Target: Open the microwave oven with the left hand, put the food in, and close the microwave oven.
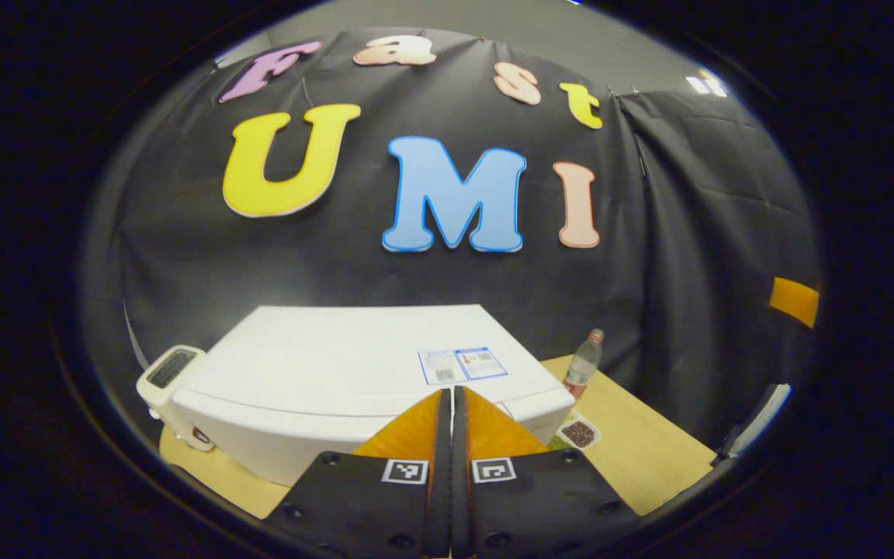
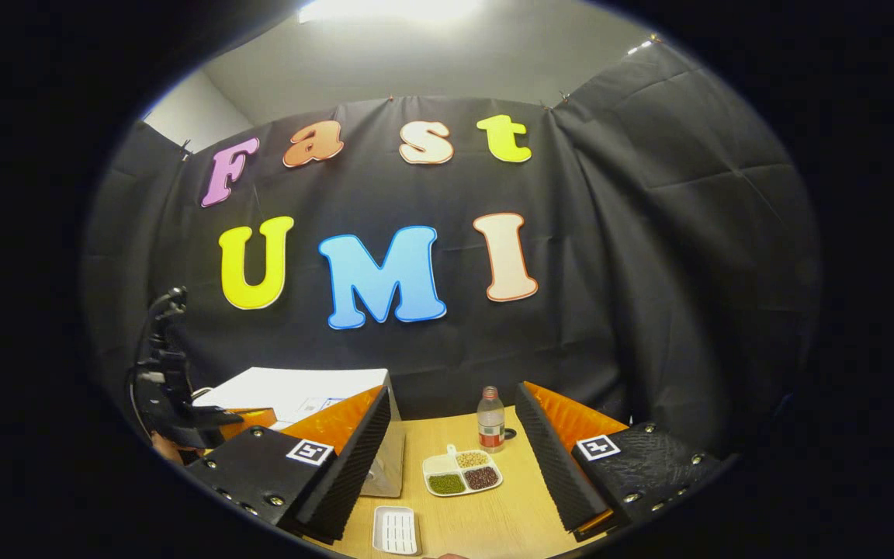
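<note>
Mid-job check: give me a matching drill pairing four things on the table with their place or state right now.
Things:
1. left claw
2. right claw
3. bottle
4. divided dish

States:
A. holds three kinds of grains
B. shut, above the microwave
C. upright near the back cloth
D. open, with nothing in it

Pairs: 1-B, 2-D, 3-C, 4-A
</note>
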A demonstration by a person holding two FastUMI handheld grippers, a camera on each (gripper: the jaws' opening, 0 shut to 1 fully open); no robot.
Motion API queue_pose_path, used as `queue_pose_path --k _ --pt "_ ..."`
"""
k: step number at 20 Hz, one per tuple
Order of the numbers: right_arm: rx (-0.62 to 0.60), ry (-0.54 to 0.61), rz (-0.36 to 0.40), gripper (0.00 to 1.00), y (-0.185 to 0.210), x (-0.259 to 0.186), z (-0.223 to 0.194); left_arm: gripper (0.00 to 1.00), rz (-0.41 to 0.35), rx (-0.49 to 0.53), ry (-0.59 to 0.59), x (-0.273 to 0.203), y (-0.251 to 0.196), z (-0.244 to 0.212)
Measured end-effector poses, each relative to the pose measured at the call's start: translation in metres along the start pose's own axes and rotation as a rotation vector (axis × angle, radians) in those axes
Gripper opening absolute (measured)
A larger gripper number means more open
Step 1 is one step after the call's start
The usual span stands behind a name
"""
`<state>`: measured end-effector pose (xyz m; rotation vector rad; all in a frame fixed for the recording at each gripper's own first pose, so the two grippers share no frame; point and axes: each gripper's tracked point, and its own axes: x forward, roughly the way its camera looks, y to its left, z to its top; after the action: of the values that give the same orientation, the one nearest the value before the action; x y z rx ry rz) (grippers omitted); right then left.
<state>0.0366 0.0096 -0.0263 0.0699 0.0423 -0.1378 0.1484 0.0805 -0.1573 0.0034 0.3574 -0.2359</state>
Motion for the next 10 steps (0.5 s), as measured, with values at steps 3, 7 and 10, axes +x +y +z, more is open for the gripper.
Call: queue_pose_path --k 3,7,10 --pt "0.032 -0.021 0.033 0.98 0.017 0.008 0.024 0.10 0.041 0.039 -0.143 -0.061 0.016 0.069" --pt "0.003 -0.060 0.065 0.98 0.040 0.007 0.049 0.94 0.160 0.024 -0.303 -0.134 0.052 0.129" --pt "0.000 -0.067 0.092 0.98 0.055 0.001 0.060 0.94 0.195 0.002 -0.330 -0.163 0.067 0.144"
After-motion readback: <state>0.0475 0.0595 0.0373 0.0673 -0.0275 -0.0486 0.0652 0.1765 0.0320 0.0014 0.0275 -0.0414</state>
